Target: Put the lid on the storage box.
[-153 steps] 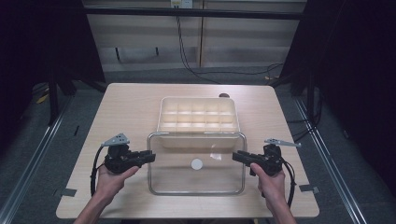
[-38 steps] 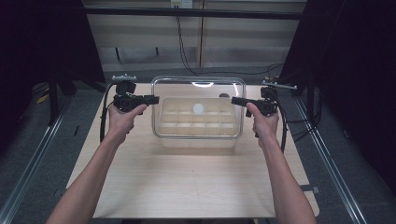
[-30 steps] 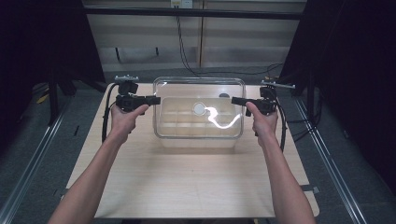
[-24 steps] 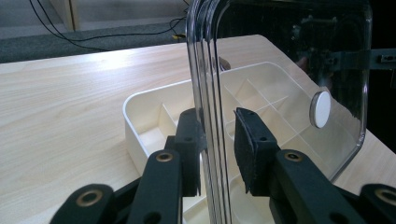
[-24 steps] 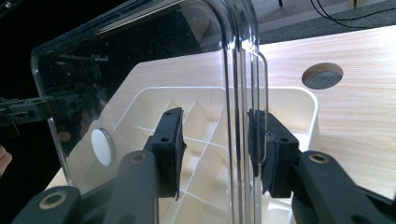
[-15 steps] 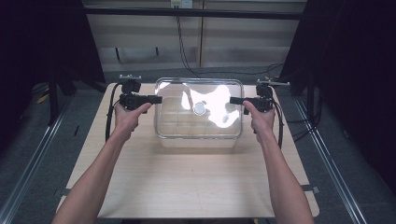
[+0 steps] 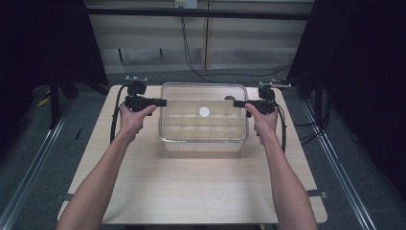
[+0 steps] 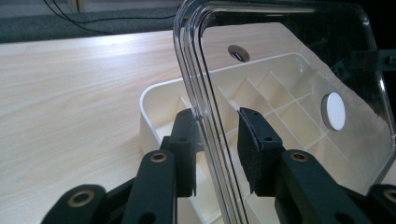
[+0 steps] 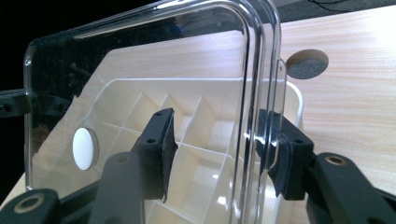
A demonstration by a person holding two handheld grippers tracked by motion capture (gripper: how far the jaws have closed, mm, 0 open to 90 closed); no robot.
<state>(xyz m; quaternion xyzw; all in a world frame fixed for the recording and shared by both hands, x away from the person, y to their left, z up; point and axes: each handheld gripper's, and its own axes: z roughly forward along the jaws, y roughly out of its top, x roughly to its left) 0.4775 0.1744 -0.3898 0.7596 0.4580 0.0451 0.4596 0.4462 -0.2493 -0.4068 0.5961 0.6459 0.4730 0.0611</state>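
The clear, flat plastic lid with rounded corners point(image 7: 204, 100) hangs over the cream plastic divided tray point(image 7: 203, 132), which sits on the pale wooden table point(image 7: 191, 187) toward its far half. From above, the lid's near edge lies low over the tray and its far edge reaches beyond the tray's far wall. A small white round disc point(image 7: 204, 112) sits at the middle of the lid, and it shows again in the left gripper view point(image 8: 335, 111) and the right gripper view point(image 9: 84, 148).

My left gripper point(image 7: 160, 102) meets the lid's left edge. In its own view the lid's rim point(image 8: 201, 112) runs up between my two black pads; one pad touches the rim, the other point(image 8: 252, 140) stands a little apart, so my jaws are spread around the edge rather than squeezing it.

My right gripper point(image 7: 238, 103) meets the right edge. There too the rim point(image 9: 254, 130) passes between my pads with clear space beside the one point(image 9: 161, 144) nearer the tray, so those jaws are also apart.

Through the lid I see the tray's grid of compartments point(image 8: 280, 107). A dark round hole point(image 9: 307, 63) sits in the tabletop just beyond the tray.
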